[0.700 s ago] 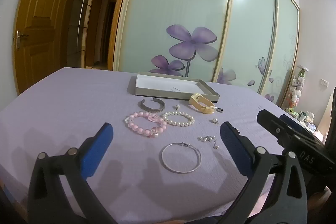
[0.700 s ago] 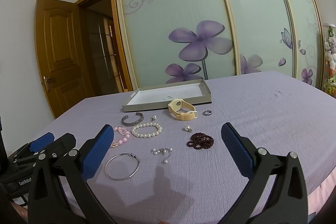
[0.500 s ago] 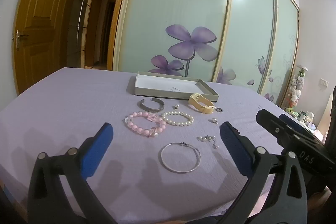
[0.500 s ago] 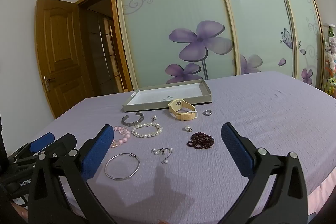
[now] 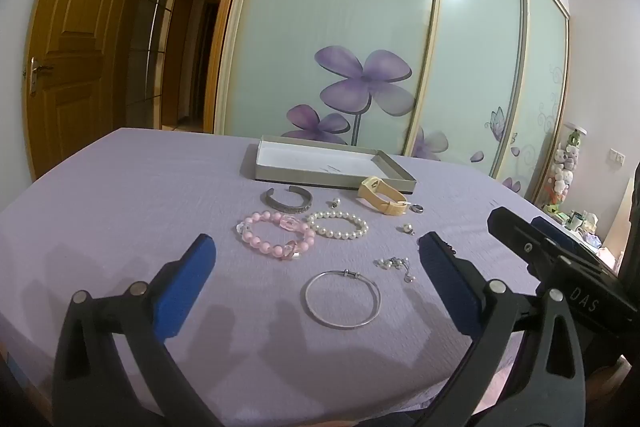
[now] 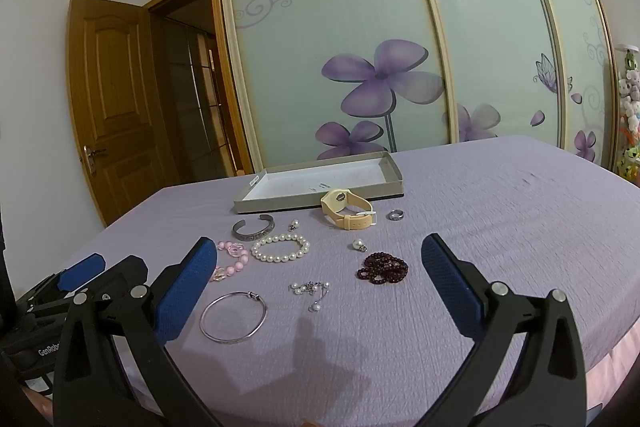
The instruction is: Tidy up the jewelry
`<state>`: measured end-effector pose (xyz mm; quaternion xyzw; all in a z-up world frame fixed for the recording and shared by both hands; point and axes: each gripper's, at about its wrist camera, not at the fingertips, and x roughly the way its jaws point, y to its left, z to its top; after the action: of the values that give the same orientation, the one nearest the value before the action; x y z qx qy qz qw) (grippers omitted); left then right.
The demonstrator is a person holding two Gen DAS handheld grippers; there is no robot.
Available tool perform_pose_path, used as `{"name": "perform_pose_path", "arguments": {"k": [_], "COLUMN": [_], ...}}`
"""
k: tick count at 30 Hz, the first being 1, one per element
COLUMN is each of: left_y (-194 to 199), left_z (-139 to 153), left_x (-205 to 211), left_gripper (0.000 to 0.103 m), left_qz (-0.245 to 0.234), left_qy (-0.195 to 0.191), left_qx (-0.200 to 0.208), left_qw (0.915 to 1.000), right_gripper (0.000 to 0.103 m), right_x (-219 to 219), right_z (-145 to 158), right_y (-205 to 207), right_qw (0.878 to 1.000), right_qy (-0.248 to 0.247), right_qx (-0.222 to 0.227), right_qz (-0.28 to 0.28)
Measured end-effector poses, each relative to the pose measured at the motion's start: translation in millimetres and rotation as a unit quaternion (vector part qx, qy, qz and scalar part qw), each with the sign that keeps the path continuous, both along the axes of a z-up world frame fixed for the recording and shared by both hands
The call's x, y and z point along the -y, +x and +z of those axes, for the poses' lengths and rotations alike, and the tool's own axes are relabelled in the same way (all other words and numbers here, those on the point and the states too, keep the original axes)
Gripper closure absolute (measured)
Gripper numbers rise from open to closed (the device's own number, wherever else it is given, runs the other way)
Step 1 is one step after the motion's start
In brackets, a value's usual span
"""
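Observation:
Jewelry lies on a purple bedspread in front of a shallow grey box (image 5: 276, 177) (image 6: 394, 169). There is a silver bangle (image 5: 341, 299) (image 6: 233, 316), a pink bead bracelet (image 5: 275, 234), a pearl bracelet (image 5: 338, 225) (image 6: 281, 247), a dark metal cuff (image 5: 287, 201) (image 6: 253, 229), a beige watch (image 5: 382, 201) (image 6: 347, 213), a dark red bead bracelet (image 6: 383, 269), a ring (image 6: 395, 214) and pearl earrings (image 6: 311, 289). My left gripper (image 5: 316, 267) is open and empty above the bangle. My right gripper (image 6: 318, 267) is open and empty above the earrings.
A sliding wardrobe with purple flowers (image 5: 360, 83) stands behind the bed. A wooden door (image 5: 68, 39) is open at the left. Soft toys (image 5: 564, 167) stand at the right. The bed's front edge runs just under both grippers.

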<state>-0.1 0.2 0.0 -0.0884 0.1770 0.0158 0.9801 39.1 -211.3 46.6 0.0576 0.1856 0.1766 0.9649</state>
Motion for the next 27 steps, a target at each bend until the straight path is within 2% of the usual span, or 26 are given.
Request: {"name": "perform_pose_path", "arguments": {"k": [27], "left_y": [0.7], "left_z": [-2.3], "left_x": [4.5], "left_gripper": [0.002], "left_qz": [0.002], "left_qy": [-0.002], "left_qx": [-0.002], "left_qw": [1.0000], "right_gripper": [0.001], "right_x": [0.2], "right_z": [2.8], "right_y": [-0.4], "right_qw": [1.000], "right_qy": [0.000], "right_qx": [0.000], "right_qz": [0.000]}}
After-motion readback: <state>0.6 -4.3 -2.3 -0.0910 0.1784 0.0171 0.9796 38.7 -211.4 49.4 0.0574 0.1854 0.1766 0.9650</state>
